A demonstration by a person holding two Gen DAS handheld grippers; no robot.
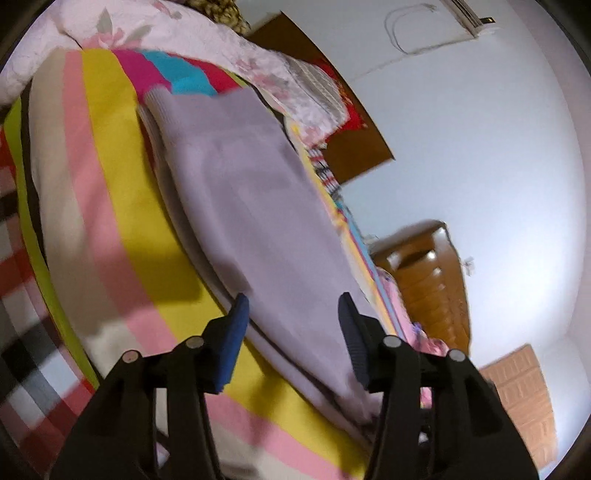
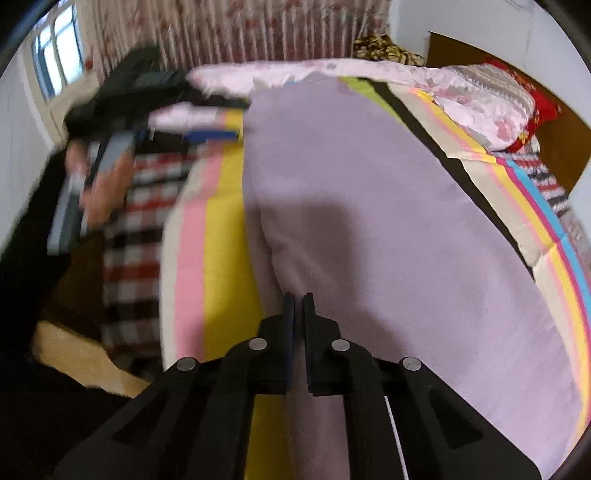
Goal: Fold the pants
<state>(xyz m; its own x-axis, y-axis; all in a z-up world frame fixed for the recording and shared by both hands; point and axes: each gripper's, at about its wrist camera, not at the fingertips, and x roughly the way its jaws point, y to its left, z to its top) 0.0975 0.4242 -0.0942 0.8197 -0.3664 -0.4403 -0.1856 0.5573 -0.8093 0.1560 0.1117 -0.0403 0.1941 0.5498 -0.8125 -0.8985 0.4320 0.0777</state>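
The lilac pants [image 1: 251, 206] lie folded in layers on a bed with a striped cover [image 1: 110, 177]. In the left wrist view my left gripper [image 1: 293, 306] is open, its blue pads on either side of the pants' near edge, holding nothing. In the right wrist view the pants [image 2: 388, 221] spread wide across the bed. My right gripper [image 2: 298, 301] has its jaws together just above the pants' left edge; no cloth shows between the pads. The left gripper [image 2: 155, 99], blurred, shows at the far left of that view in a hand.
A pink floral quilt [image 1: 192, 40] and red pillow [image 2: 532, 110] lie at the head of the bed. A checked blanket [image 2: 140, 221] covers the bed's left side. A wooden dresser [image 1: 432, 284] stands by the wall. Curtains [image 2: 240, 33] hang behind.
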